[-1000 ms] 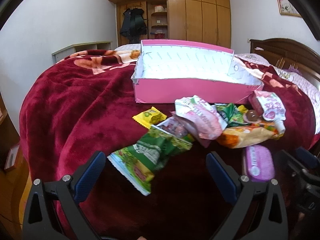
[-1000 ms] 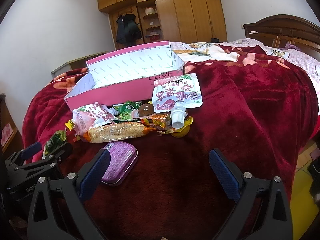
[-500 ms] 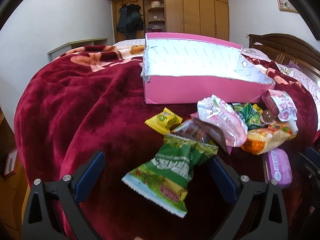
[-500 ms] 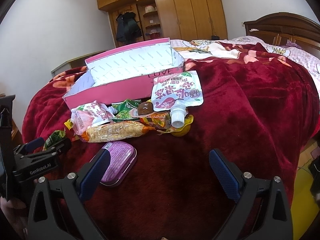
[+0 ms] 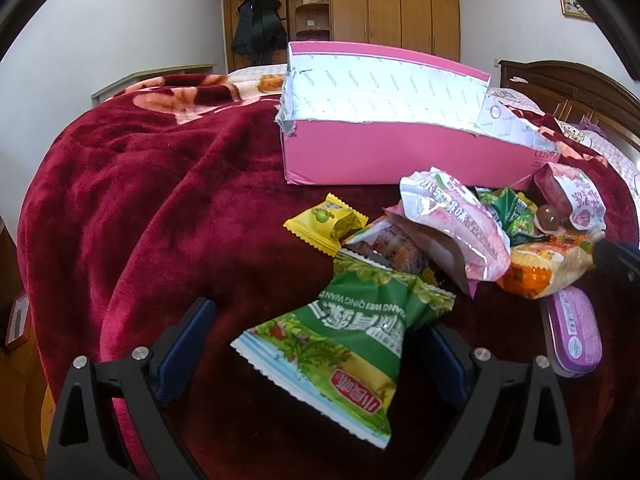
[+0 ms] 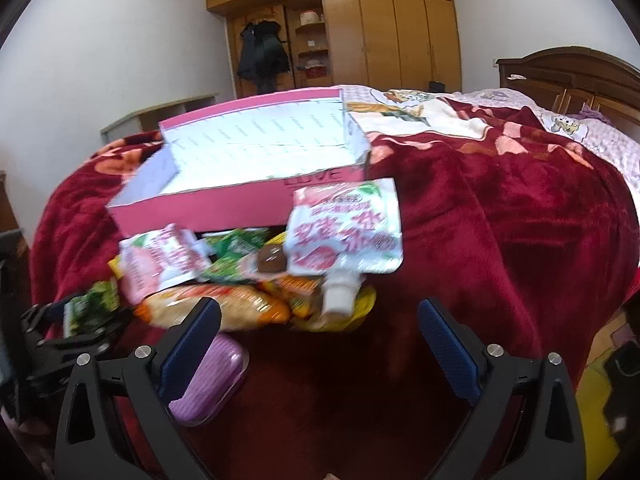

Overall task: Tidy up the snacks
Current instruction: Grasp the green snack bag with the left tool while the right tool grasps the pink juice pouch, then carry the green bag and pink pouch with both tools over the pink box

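A pile of snack packets lies on a dark red blanket in front of an open pink box, also seen in the right wrist view. My left gripper is open, its jaws on either side of a green snack bag. A yellow candy packet, a pink bag and an orange bag lie beyond. My right gripper is open and empty, just before a white spouted pouch and beside a purple tin.
The blanket falls away at the bed's left and near edges. A wooden headboard stands at the right and a wardrobe at the back. My left gripper shows at the lower left of the right wrist view.
My left gripper has moved forward and down until the green bag lies between its open jaws. My right gripper has moved forward toward the pile.
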A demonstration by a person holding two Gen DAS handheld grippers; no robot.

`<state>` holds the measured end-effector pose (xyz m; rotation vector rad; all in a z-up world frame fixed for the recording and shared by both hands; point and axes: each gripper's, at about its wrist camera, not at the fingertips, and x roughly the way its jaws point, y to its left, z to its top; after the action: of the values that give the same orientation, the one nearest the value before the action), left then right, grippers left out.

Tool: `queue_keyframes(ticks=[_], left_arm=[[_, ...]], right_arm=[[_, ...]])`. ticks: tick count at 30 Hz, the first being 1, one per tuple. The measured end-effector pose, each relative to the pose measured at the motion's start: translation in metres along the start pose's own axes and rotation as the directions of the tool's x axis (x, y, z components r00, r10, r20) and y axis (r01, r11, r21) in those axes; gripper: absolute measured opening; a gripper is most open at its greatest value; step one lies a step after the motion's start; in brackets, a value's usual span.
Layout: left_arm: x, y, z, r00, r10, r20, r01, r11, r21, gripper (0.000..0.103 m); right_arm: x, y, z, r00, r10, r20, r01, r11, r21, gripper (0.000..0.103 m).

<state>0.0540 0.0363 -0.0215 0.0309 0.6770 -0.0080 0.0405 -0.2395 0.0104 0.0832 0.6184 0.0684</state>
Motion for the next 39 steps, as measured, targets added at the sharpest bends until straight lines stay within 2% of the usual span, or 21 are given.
queue_keyframes(ticks=[8,14,17,22,24,27,31,36,39], left_arm=[[0.0,0.001,-0.003,1.0,-0.005,0.013,0.006,1.0,-0.016,0.1],[-0.001,0.002,-0.003,1.0,-0.011,0.013,0.011,1.0,-0.014,0.1],[-0.005,0.006,-0.001,0.999,-0.032,0.017,0.032,0.999,-0.023,0.098],[-0.021,0.013,-0.003,0.996,-0.071,0.063,0.074,0.996,-0.045,0.088],[-0.024,0.013,-0.005,0.995,-0.082,0.065,0.084,0.996,-0.037,0.085],[-0.024,0.012,-0.006,0.996,-0.069,0.061,0.07,0.997,-0.015,0.078],[-0.026,0.015,-0.005,0.994,-0.09,0.06,0.092,0.995,-0.032,0.07],[-0.038,0.024,-0.005,0.988,-0.133,0.078,0.139,0.987,-0.082,0.069],[-0.044,0.025,-0.004,0.988,-0.124,0.088,0.131,0.989,-0.076,0.069]], right_arm=[[0.027,0.0,0.025,1.0,-0.028,-0.012,0.027,0.997,-0.071,0.101],[0.043,-0.001,0.031,0.998,-0.04,-0.04,0.039,0.998,-0.045,0.101],[0.043,-0.002,0.033,0.999,-0.028,-0.041,0.026,0.999,-0.031,0.092],[0.039,-0.002,0.03,0.999,-0.019,-0.028,0.018,0.999,-0.027,0.084],[0.039,-0.004,0.031,0.999,-0.015,-0.03,0.015,1.0,-0.013,0.076],[0.039,-0.007,0.031,0.999,-0.003,-0.032,0.003,1.0,-0.006,0.075],[0.034,-0.008,0.03,1.0,0.003,-0.018,-0.003,1.0,0.0,0.075],[0.021,-0.01,0.027,1.0,0.022,0.014,-0.022,1.0,0.017,0.074],[0.012,-0.009,0.025,0.999,0.036,0.032,-0.037,0.999,0.019,0.074]])
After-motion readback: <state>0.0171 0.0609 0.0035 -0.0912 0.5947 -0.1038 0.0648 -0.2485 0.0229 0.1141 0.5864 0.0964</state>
